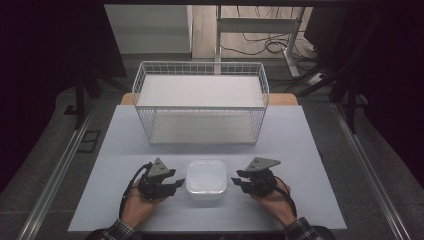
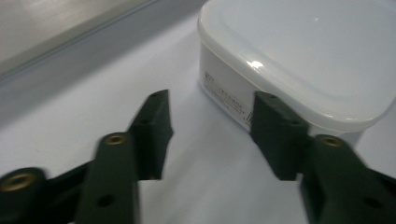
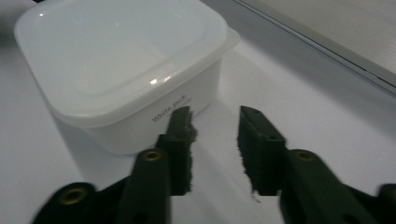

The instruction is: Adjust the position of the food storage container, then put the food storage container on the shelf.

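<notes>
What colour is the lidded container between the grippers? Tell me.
White container, translucent white lid; right gripper view shows it best.

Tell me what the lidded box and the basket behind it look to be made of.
Lidded box: most likely plastic, milky white and semi-glossy; the lid shows small bright glints and soft rounded corners, and the side carries a printed label.
Basket: apparently metal wire with a white coating, a thin open grid you can see through. The flat white panels inside it look matte; their material is unclear.

High view sits above the near edge, looking forward and down over the whole table [image 1: 125, 130]. Each gripper view looks out low past its own jaws, super close to the white container [image 1: 206, 180], which all three share.
</notes>
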Tool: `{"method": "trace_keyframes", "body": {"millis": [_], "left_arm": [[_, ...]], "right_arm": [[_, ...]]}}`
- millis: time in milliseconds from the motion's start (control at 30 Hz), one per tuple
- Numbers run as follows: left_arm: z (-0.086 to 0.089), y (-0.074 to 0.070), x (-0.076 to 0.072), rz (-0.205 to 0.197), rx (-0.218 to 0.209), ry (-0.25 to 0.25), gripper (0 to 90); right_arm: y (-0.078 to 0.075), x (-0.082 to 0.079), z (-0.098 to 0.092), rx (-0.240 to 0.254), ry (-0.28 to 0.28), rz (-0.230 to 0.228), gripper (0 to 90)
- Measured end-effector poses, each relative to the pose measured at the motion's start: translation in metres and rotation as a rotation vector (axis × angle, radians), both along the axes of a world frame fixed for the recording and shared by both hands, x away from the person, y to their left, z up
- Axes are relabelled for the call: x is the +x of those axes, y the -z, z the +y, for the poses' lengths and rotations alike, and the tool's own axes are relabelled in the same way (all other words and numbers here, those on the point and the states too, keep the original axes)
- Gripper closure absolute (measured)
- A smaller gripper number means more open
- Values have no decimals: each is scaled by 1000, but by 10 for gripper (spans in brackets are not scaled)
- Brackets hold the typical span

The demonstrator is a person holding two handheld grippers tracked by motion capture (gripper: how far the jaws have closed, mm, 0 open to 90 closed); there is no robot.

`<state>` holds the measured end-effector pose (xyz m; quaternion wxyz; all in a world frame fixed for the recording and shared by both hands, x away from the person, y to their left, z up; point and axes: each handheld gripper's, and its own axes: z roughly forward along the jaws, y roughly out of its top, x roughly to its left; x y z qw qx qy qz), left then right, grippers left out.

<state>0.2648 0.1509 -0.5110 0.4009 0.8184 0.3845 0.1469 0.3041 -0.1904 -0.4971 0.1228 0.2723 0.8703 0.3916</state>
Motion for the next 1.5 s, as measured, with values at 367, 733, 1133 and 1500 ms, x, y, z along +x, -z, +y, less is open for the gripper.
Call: {"method": "trace_keyframes", "body": {"millis": [367,733,1133,1500], "left_arm": [[10,2,-1,25,-67,11,170],[17,5,-3,-43,-108,29,75],[15,-9,-6,-54,-175,46,78],[-4,-16,0,-22,-194,79,76]], "right_arm": [[6,1,-8,15,18,-7,257],[4,2,-8,41,15,-13,65],[-12,-1,-2,78,-12,-32,54],[-20,-7,20,89,-47,-17,29]]}}
